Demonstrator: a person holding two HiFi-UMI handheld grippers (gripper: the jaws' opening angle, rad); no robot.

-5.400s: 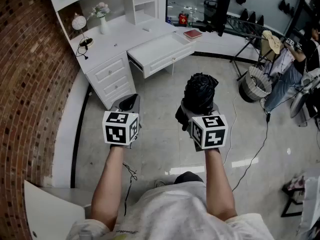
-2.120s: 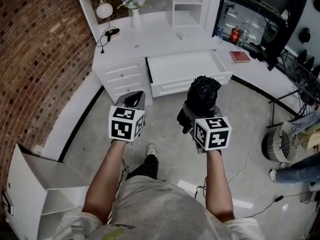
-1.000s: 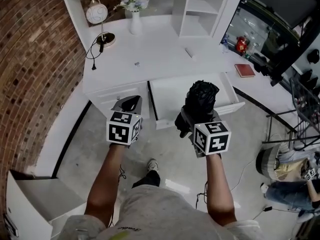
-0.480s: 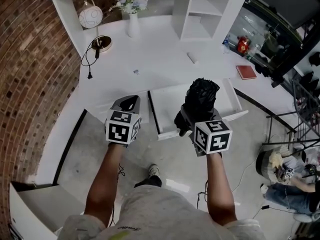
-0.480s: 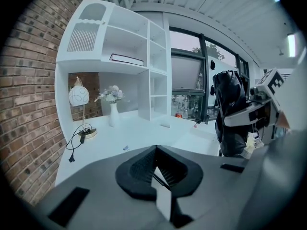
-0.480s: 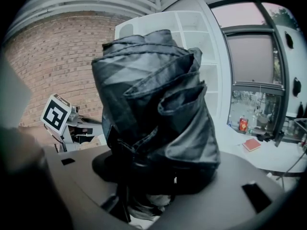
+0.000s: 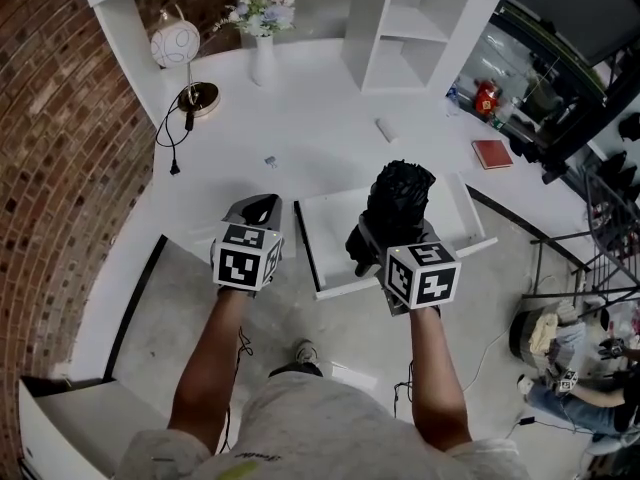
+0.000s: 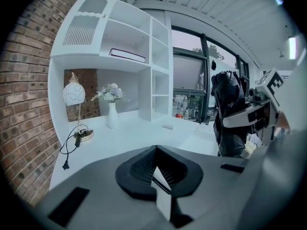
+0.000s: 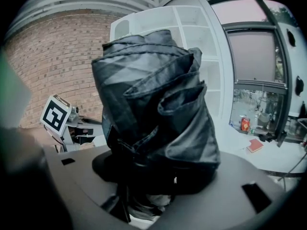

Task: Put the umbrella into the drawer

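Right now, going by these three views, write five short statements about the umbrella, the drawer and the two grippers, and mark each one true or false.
1. The right gripper is shut on the folded black umbrella. True.
2. The drawer of the white desk is pushed closed. False: it is pulled open.
3. The left gripper holds a book. False: its jaws are together with nothing between them.
4. The umbrella lies inside the drawer. False: it is in the right gripper's grip, not set down.
5. A vase of flowers stands on the desk top. True.
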